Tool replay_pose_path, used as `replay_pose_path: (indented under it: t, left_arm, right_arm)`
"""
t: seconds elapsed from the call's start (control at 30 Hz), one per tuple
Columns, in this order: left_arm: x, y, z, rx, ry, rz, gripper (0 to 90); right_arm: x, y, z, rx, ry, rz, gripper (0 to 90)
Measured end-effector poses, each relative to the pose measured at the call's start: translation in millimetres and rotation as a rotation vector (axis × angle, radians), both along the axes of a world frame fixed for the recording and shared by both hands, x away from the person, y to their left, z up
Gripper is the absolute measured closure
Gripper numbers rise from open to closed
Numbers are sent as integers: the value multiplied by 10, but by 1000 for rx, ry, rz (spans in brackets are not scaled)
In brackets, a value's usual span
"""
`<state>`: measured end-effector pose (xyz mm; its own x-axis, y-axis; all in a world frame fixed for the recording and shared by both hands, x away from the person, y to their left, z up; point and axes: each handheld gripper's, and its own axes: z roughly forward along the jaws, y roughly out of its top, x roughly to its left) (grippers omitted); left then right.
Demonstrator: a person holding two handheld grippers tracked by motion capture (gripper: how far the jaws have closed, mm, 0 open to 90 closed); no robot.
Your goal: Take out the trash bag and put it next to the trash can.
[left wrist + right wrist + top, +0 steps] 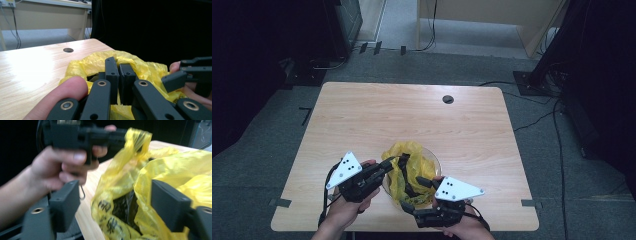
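Observation:
A crumpled yellow plastic bag (412, 167) with black print sits in a clear bowl (435, 162) near the table's front edge. My left gripper (393, 161) reaches in from the left and is shut on the bag's upper edge. In the left gripper view its jaws (120, 65) are pressed together with yellow film (92, 61) around them. My right gripper (416, 194) stands open at the bowl's front right. In the right gripper view its jaws (117, 205) are wide apart, with the bag (160, 165) beyond them and untouched. There the left gripper (125, 137) pulls a strip of the bag upward.
The wooden table (362, 120) has a round cable hole (448, 99) at the back centre. Its front edge lies just under both hands. Cables (557, 145) run over the grey floor to the right, and dark stands flank the table.

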<state>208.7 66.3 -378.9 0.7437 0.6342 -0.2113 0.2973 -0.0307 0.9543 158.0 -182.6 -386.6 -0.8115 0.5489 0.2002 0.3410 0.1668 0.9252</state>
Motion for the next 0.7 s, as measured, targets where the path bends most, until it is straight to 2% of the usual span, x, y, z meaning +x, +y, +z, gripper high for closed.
replay_pose_path:
  t: [0.07,0.17,0.2,0.33,0.43,0.6,0.7]
  left_arm:
    - [7,12,1,-4,5,6,877]
    - [17,27,3,-7,7,14,875]
    - [18,31,4,-8,7,16,875]
    - [26,52,9,-14,8,21,871]
    - [32,62,10,-17,9,23,866]
    - [36,74,12,-19,8,27,841]
    - [36,100,23,-22,2,21,797]
  right_arm:
    - [-13,30,-28,-51,-21,-8,259]
    - [-31,73,-69,-123,-54,-24,404]
    - [-33,75,-75,-130,-57,-27,469]
    - [-1,28,-78,-93,-27,-31,626]
    - [26,1,-87,-90,-13,-42,706]
    - [22,10,-88,-116,-33,-67,886]
    - [24,-6,-68,-106,-51,-83,900]
